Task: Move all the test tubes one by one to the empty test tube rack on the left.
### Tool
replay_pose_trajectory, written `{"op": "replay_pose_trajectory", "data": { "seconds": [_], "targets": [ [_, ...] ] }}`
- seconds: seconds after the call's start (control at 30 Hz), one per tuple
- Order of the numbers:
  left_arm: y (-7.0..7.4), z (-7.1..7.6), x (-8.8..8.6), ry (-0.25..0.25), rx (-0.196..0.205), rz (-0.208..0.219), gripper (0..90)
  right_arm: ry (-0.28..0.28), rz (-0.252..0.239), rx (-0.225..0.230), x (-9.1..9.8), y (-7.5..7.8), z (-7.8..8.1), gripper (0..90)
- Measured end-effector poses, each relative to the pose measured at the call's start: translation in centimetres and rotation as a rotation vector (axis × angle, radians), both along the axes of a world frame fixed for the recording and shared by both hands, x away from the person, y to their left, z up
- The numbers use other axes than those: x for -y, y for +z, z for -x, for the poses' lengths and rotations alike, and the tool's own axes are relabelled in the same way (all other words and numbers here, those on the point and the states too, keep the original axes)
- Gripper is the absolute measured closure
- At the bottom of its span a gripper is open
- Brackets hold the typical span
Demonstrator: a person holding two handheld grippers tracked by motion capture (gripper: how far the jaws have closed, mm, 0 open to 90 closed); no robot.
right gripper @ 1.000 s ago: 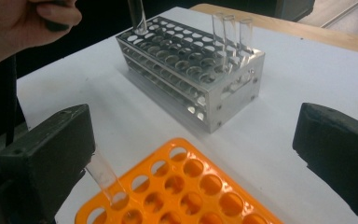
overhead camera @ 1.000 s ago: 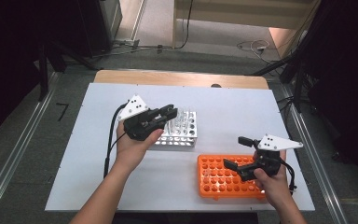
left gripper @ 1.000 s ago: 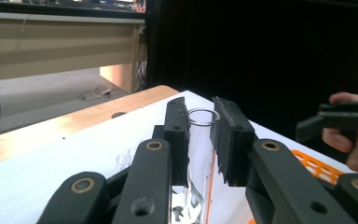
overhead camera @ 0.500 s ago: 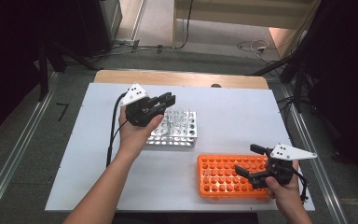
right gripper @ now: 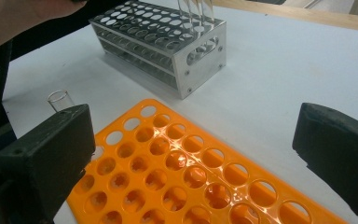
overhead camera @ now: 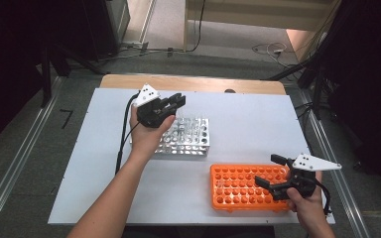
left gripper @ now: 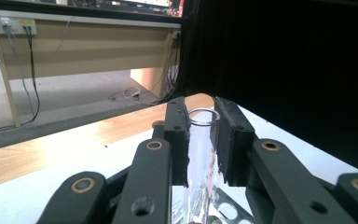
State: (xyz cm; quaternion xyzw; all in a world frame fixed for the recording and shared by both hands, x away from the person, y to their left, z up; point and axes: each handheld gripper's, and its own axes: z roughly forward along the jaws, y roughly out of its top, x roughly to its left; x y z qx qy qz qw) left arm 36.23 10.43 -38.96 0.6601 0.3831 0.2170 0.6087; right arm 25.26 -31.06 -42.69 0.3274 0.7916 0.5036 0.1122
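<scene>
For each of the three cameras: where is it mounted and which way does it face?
High view: above the person's side, facing forward and down on the white table; both forearms show.
Left gripper view: rides the left gripper, looking along its jaws, shut on a glass tube.
Right gripper view: rides the right gripper, open above the orange rack.
Shared: the metal rack.

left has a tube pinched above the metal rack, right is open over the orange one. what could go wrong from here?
1. The clear glass test tube is pinched only near its rim by the left gripper; it could slip or crack.
2. The open right gripper hangs low over the orange plastic rack, near a standing tube it might clip.
</scene>
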Motion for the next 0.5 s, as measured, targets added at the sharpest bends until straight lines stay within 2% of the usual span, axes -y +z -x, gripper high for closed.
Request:
{"op": "replay_pose_trajectory", "data": {
  "seconds": [0.23,0.5],
  "targets": [
    [-0.8,-1.0,0.4,0.032,-0.003,-0.028,75.5,-0.006,0.004,-0.002,0.1,-0.1,-0.1,0.0],
    [-1.8,-2.1,0.7,0.069,-0.038,-0.044,75.5,-0.004,0.004,-0.002,0.1,-0.1,-0.1,0.0]
  ]
}}
